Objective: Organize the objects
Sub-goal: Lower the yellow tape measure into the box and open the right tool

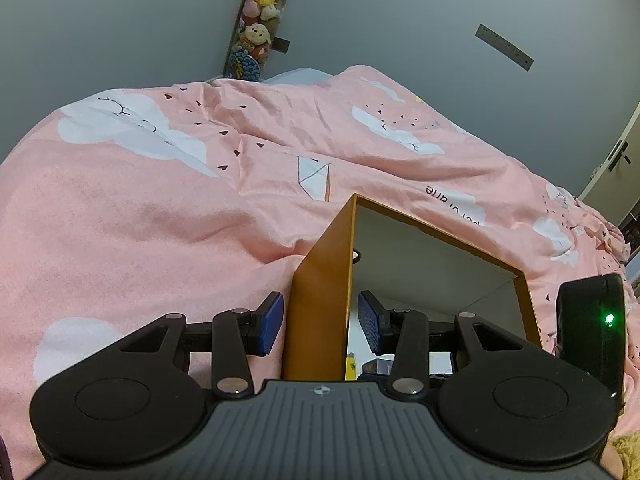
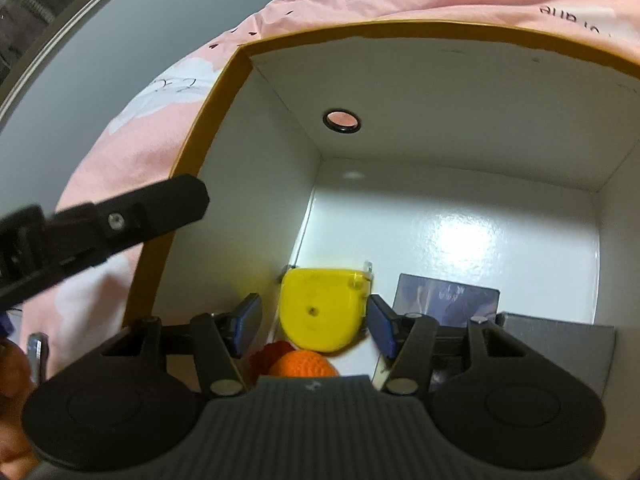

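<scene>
Yellow tape measure (image 2: 322, 312) lies between the spread right claw (image 2: 314, 322) fingers.

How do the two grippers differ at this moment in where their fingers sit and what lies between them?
The left gripper straddles the orange cardboard box wall, one finger outside and one inside; the right gripper reaches wholly inside the box. The left gripper has the wall between its fingers with gaps on both sides; the right gripper's fingers flank the yellow plastic tape measure, also without clamping. Both have blue pads and stand open.
</scene>
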Motion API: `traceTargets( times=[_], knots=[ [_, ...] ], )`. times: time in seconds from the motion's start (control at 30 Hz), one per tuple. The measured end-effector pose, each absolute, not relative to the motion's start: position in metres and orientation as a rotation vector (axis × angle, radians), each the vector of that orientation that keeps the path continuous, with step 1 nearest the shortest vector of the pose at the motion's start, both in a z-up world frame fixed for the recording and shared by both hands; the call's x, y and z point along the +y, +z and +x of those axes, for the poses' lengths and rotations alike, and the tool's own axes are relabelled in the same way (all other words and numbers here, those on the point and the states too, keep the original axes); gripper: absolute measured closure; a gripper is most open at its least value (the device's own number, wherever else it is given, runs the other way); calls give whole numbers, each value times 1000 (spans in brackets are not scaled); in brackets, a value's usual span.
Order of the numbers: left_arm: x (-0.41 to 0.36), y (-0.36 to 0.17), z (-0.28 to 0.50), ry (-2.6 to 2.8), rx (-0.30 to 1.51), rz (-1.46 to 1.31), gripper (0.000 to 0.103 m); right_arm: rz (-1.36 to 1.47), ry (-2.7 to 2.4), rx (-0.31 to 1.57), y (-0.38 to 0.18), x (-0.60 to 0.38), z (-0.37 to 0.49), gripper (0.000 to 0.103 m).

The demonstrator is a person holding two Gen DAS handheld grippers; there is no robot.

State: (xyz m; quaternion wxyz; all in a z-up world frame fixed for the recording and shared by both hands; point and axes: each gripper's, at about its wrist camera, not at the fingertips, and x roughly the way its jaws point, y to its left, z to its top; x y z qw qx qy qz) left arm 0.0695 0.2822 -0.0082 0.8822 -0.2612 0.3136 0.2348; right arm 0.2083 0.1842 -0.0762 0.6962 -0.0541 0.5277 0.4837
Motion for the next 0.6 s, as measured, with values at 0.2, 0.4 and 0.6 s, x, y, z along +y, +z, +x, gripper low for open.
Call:
traceTargets(
  times=[0.2,0.4,0.6],
  knots=[
    [278,-7,71,482,653,-534,53,-133,1086,1184,-71,179,201,60],
    [263,-2,73,478,649,-480,53,-159,1100,1195,-72,176,191,67],
    [242,15,72,467,619,-396,53,-238,1100,1052,-49,152,180,69]
  ],
)
